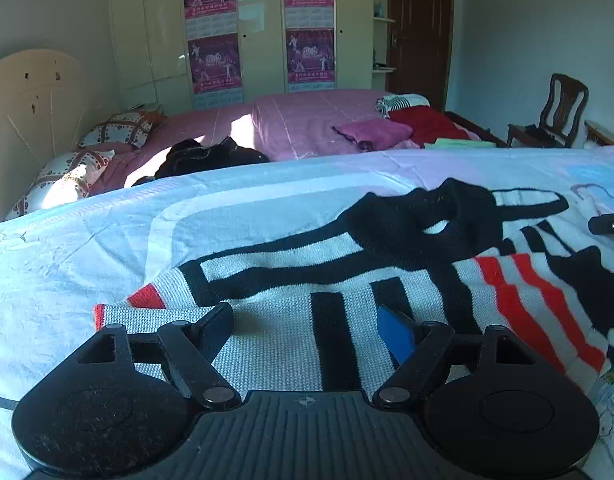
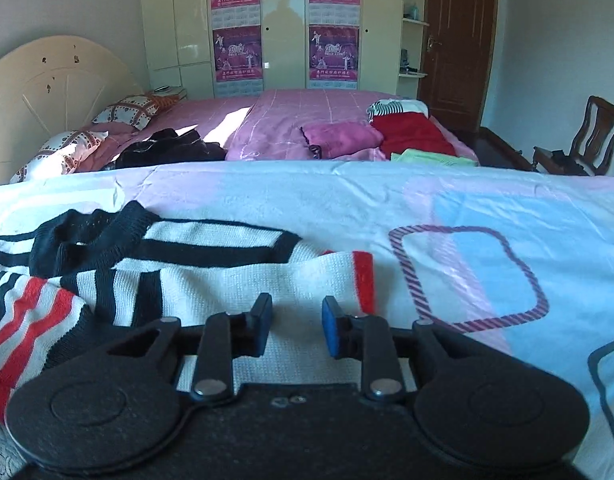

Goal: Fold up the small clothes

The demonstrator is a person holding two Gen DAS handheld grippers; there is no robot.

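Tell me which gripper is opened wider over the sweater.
The left gripper: its fingers stand far apart over the striped sweater. The right gripper leaves only a narrow gap.

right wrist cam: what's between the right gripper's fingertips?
Only the knit sweater: its white sleeve, with a red cuff, runs through the gap of the open right gripper. Nothing else lies there, right wrist view.
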